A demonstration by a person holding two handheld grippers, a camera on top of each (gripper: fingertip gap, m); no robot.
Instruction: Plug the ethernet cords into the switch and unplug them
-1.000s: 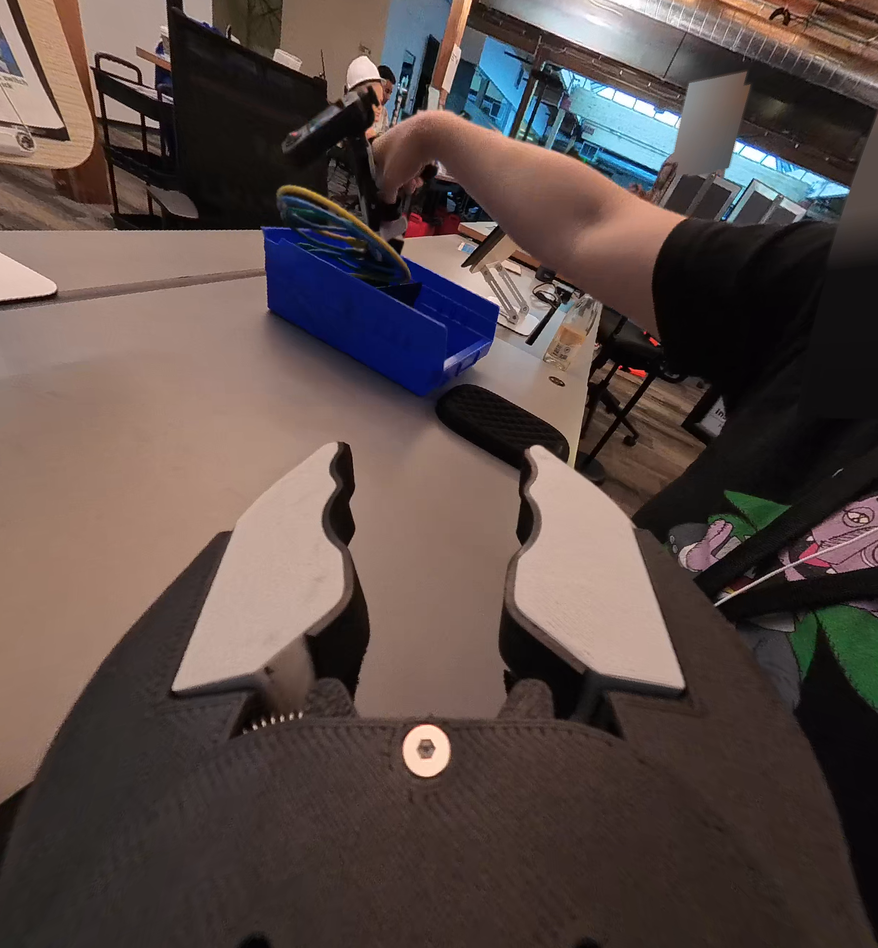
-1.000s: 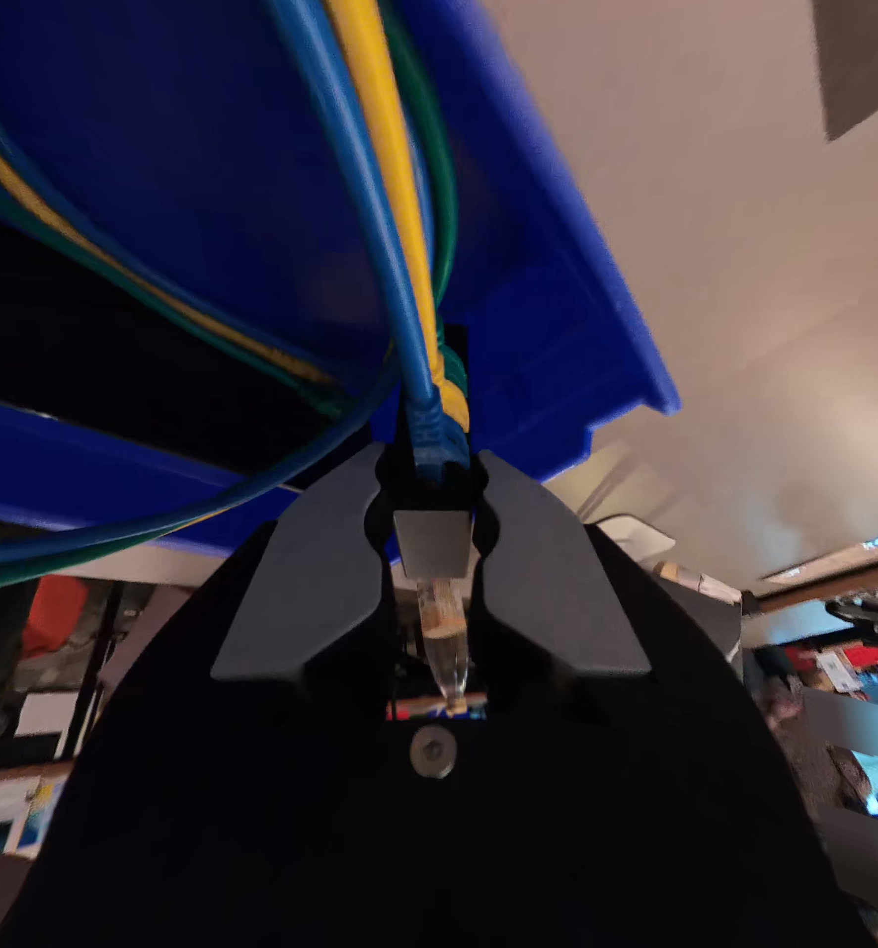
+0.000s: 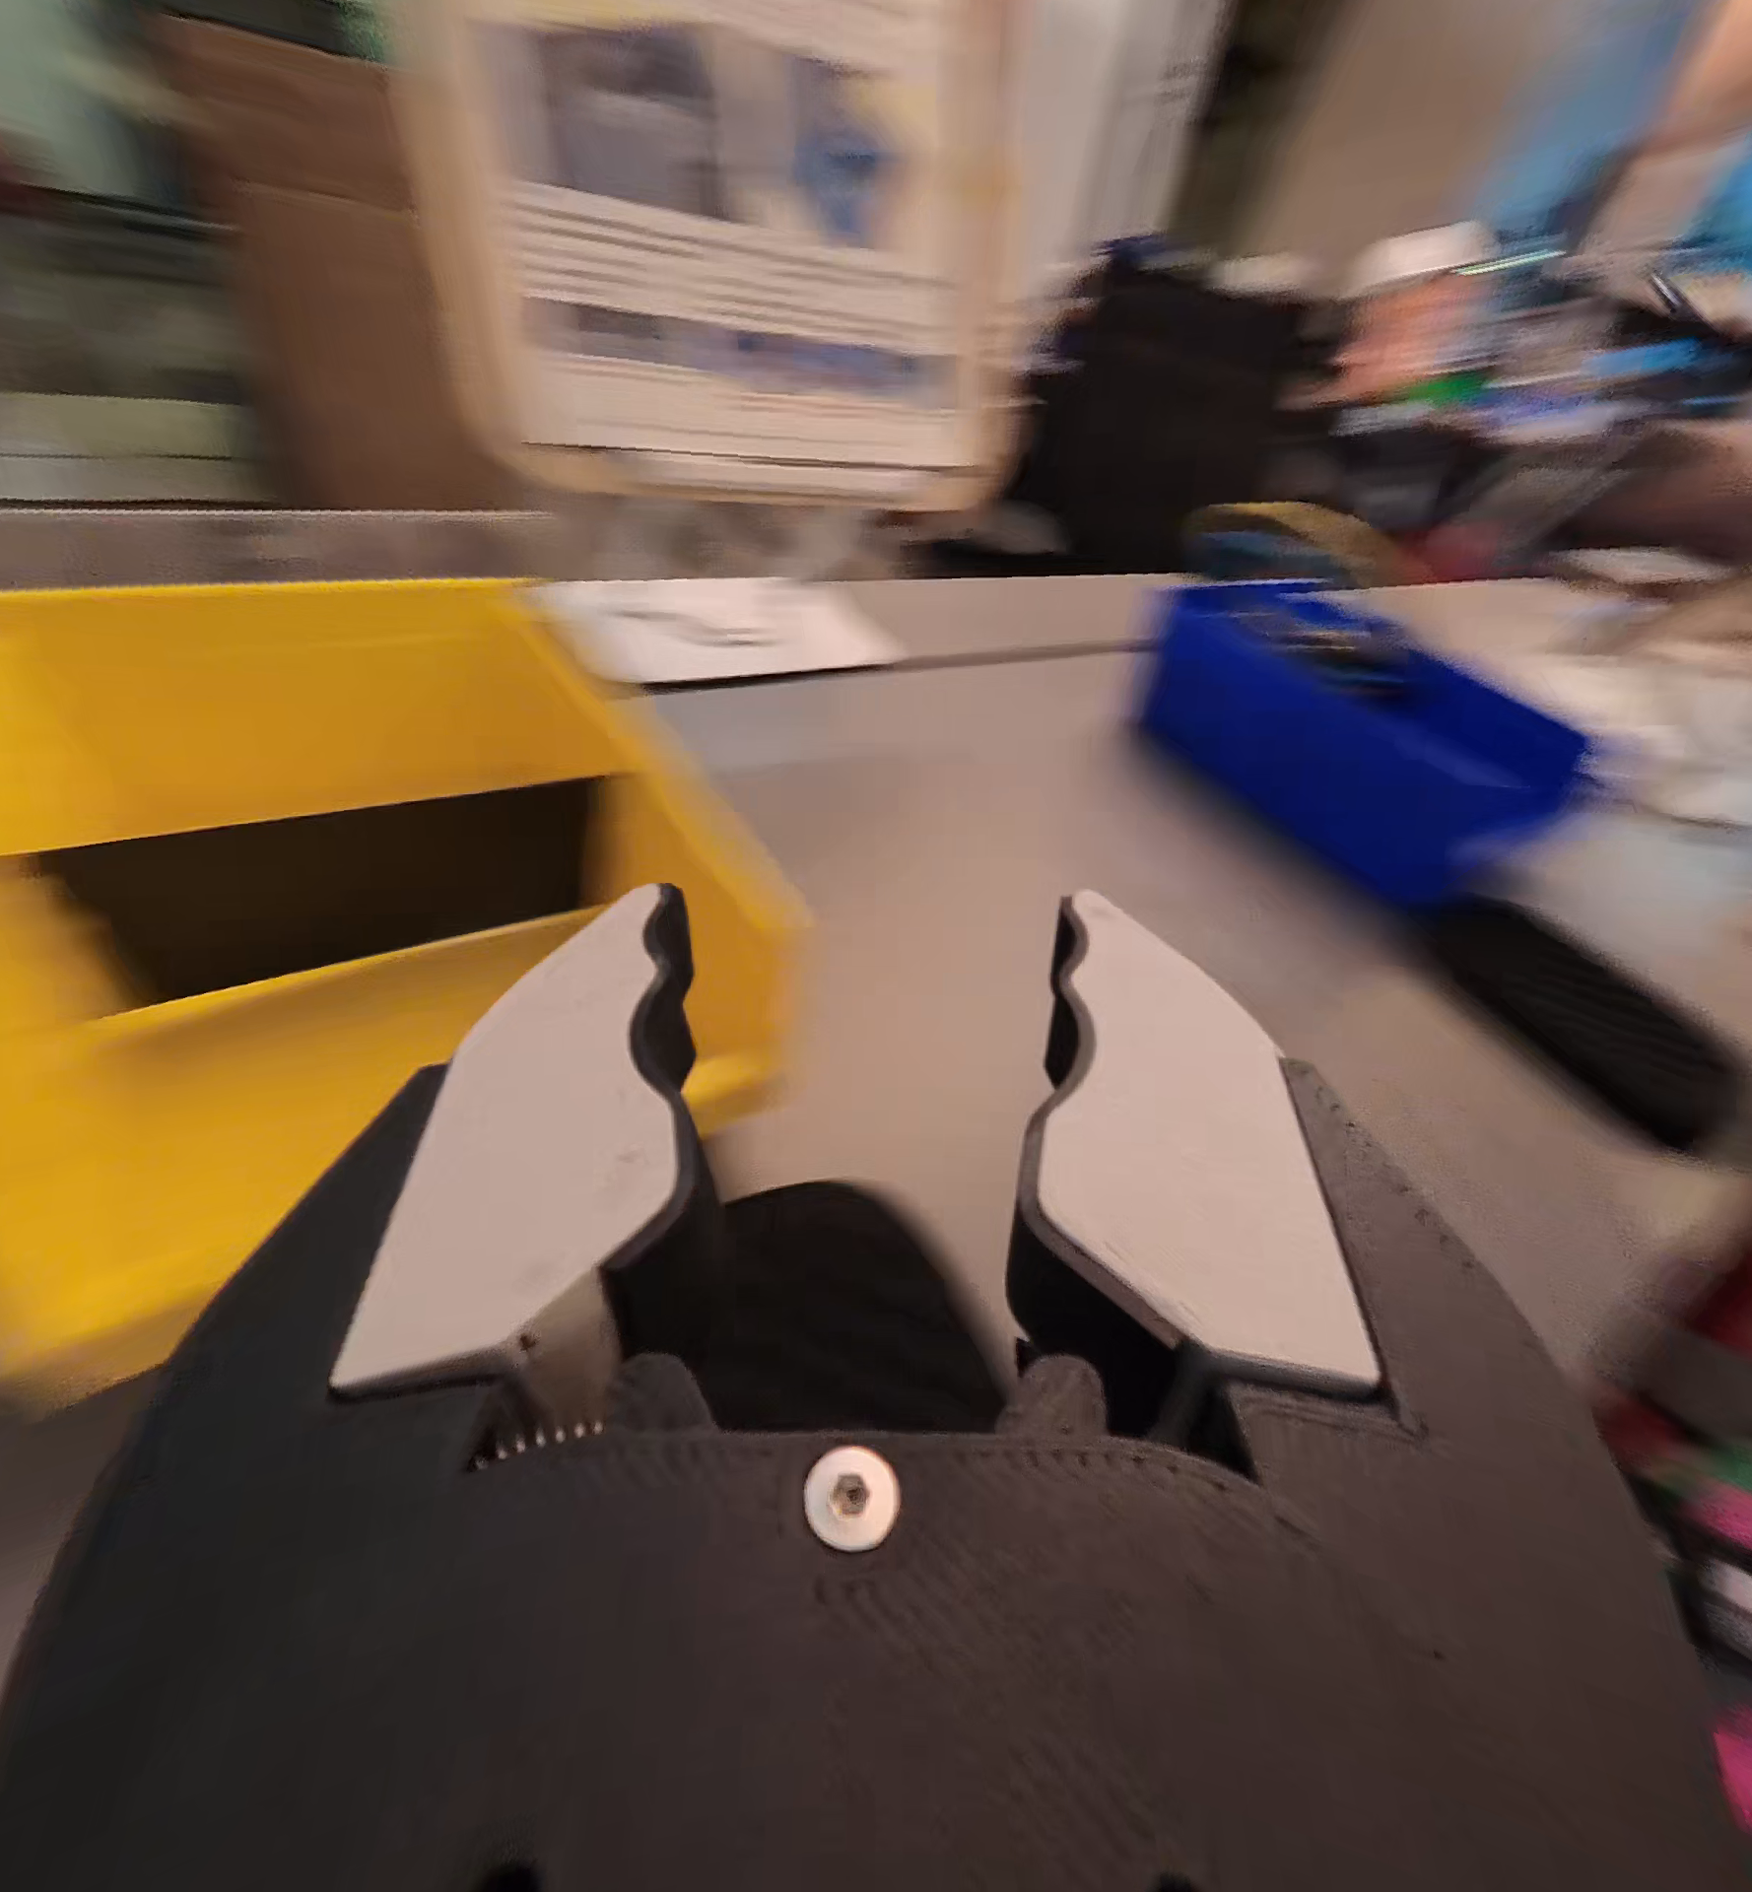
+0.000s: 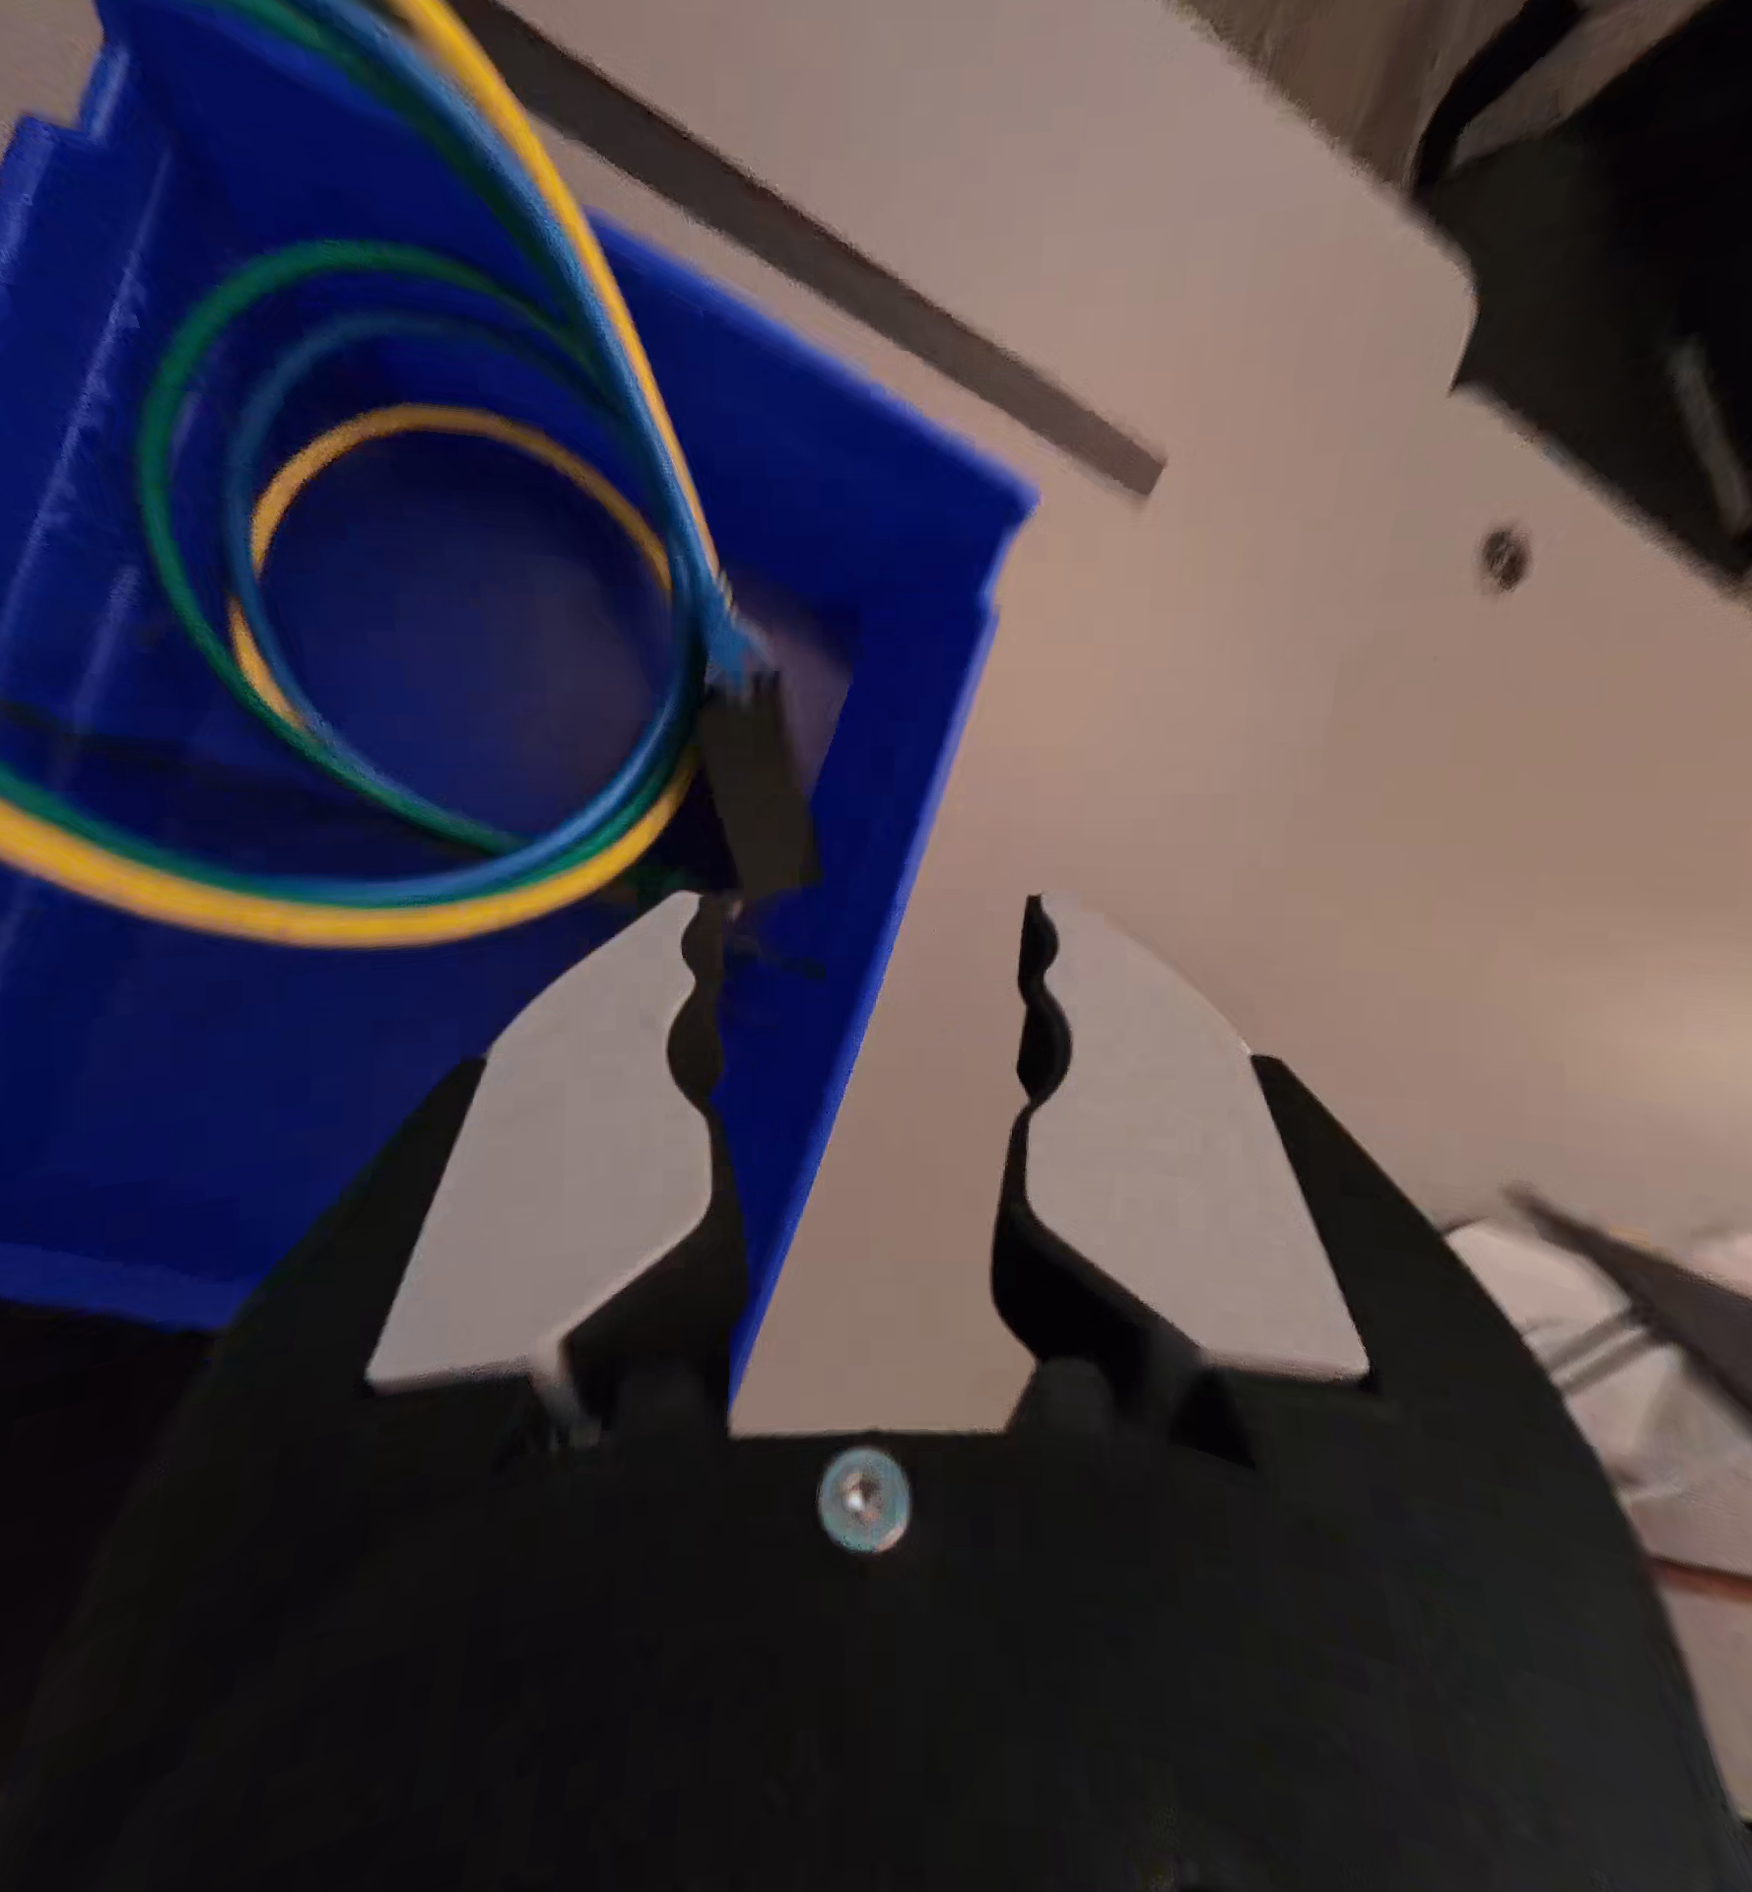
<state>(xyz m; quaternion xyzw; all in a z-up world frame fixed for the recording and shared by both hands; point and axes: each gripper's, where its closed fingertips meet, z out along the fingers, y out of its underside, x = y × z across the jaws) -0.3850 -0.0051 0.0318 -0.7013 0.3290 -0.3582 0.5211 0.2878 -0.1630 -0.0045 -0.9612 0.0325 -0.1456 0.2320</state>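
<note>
The left gripper (image 3: 870, 911) stood wide apart over the grey table (image 3: 954, 819), with nothing between its fingers. The left wrist view was badly blurred. A yellow bin (image 3: 237, 819) sat just left of the gripper's left finger, its open front facing the camera. A blue bin (image 3: 1363, 758) lay farther off on the table, to the right of the yellow bin and well apart from it. A black ribbed pad (image 3: 1589, 1024) lay on the table just in front of the blue bin. Another dark rounded thing (image 3: 821, 1300) showed low between the fingers; what it was could not be told.

The right gripper (image 4: 864, 906) was also spread wide and held nothing. Its left fingertip (image 4: 683, 911) hung over the blue bin (image 4: 903, 717), near the bin's end wall, while the right finger was over bare table (image 4: 1261, 819). Inside the bin lay three cords coiled together: blue (image 4: 565, 850), green (image 4: 176, 430) and yellow (image 4: 391, 921). A small black box, apparently the switch (image 4: 759, 788), stood in the bin against the end wall, just beyond the left fingertip and apart from it. The blue cord's plug (image 4: 734, 645) met the top of the switch; blur hid whether it was seated. Where the other two cords ended could not be told.
</note>
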